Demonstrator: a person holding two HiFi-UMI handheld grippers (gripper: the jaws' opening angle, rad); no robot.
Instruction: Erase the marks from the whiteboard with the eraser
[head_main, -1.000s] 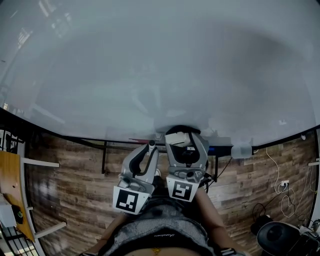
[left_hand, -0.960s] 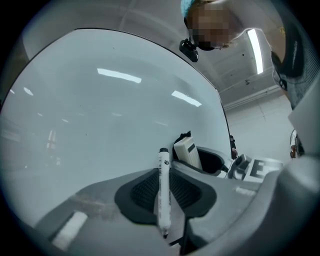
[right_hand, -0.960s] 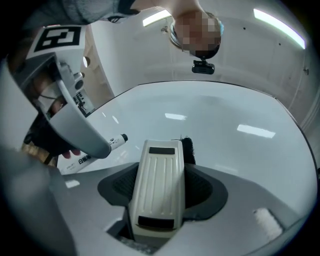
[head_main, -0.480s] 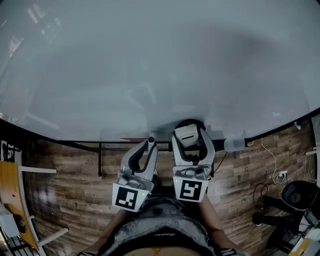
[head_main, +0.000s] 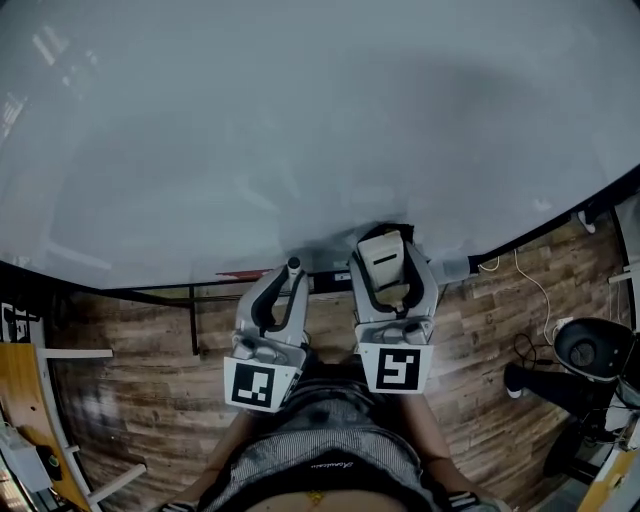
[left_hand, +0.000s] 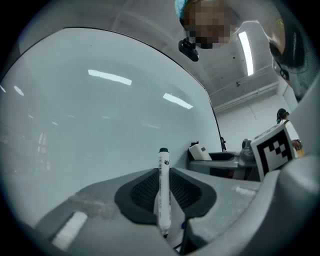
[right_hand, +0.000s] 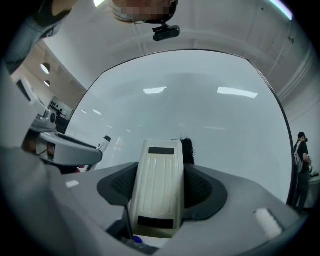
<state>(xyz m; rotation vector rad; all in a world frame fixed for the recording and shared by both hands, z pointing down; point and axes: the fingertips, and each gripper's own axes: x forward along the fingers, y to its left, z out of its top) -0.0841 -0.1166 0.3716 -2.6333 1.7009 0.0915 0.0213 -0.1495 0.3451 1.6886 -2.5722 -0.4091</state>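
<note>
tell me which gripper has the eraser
The right gripper: its jaws clamp the white eraser, while the left gripper holds a thin marker.

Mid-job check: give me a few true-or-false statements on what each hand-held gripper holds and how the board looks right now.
1. The left hand-held gripper is shut on a marker. True.
2. The right hand-held gripper is empty. False: its jaws are closed on the eraser.
3. The whiteboard is covered edge to edge in writing. False: in the head view the board looks blank, with only light reflections on it.
4. The floor below the board is wood-patterned. True.
</note>
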